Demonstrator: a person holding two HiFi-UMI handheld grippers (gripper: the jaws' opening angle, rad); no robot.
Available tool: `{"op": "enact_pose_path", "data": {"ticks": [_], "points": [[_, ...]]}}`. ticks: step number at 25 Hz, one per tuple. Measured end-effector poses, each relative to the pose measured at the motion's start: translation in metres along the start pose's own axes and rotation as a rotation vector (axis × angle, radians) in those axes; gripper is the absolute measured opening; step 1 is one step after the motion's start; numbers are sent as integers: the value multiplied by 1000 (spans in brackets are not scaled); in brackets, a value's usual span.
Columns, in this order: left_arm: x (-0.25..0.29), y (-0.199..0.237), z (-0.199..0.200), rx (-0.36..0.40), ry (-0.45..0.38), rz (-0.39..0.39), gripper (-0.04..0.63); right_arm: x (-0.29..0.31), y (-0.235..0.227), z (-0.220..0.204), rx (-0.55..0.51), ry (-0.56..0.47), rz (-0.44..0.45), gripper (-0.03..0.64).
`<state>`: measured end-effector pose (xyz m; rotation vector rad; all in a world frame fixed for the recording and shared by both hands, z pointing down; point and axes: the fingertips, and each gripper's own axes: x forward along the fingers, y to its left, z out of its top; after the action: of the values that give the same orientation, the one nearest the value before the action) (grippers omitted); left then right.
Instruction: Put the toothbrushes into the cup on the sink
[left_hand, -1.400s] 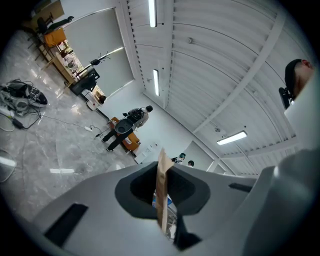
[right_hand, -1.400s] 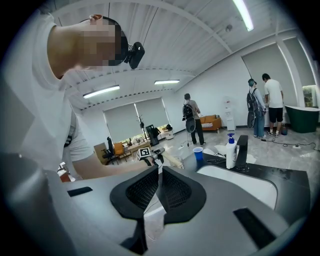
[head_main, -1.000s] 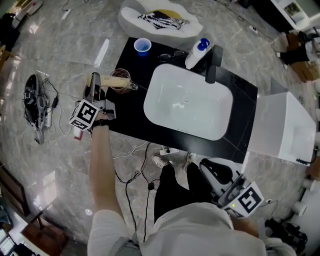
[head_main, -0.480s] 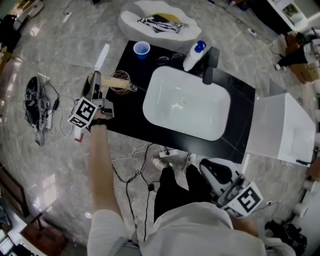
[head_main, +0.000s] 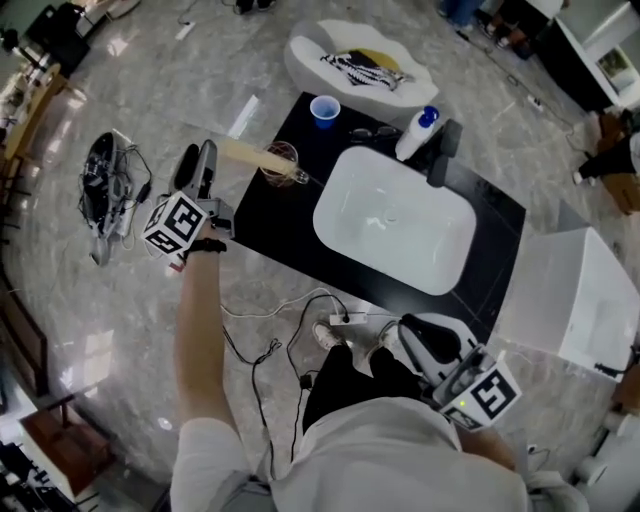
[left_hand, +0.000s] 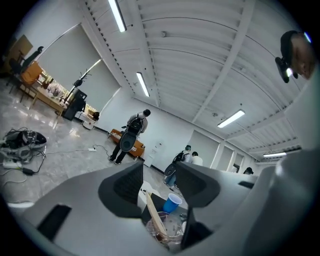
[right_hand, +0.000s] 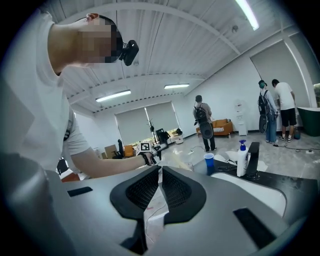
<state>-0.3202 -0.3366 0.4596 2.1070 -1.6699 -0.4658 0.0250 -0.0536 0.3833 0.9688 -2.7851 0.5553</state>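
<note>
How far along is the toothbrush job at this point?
Done: one wooden toothbrush stands in the clear cup on the sink counter. In hand: the left gripper, jaws just opened and empty, is beside the cup; the right gripper is shut on a thin white item, possibly another toothbrush. Left: getting that into the cup.

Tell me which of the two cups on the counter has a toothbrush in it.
The clear glass cup: a pale toothbrush leans out of it. Nothing sticks out of the blue cup farther back.
</note>
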Motion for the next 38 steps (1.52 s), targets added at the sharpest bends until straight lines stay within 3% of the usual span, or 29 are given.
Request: {"op": "enact_pose_path", "data": {"ticks": [4,11,16,26,38], "points": [[-22,-17,19,21,-24,10,191,-5,1,17,-46,-30,48,49],[-50,-50,25,52,-29,21,42,-21,4,36,-88,-88,108,49],[-68,-76,24,91,-3,22,3,-38,4,34,-79,-86,136,49],[-115,-147,38,276,32,3,3,-63,-9,44,-108,-136,175,49],[-216,-207,42,375,-25,56,3,-66,-13,61,-163,-168,254,49]]}}
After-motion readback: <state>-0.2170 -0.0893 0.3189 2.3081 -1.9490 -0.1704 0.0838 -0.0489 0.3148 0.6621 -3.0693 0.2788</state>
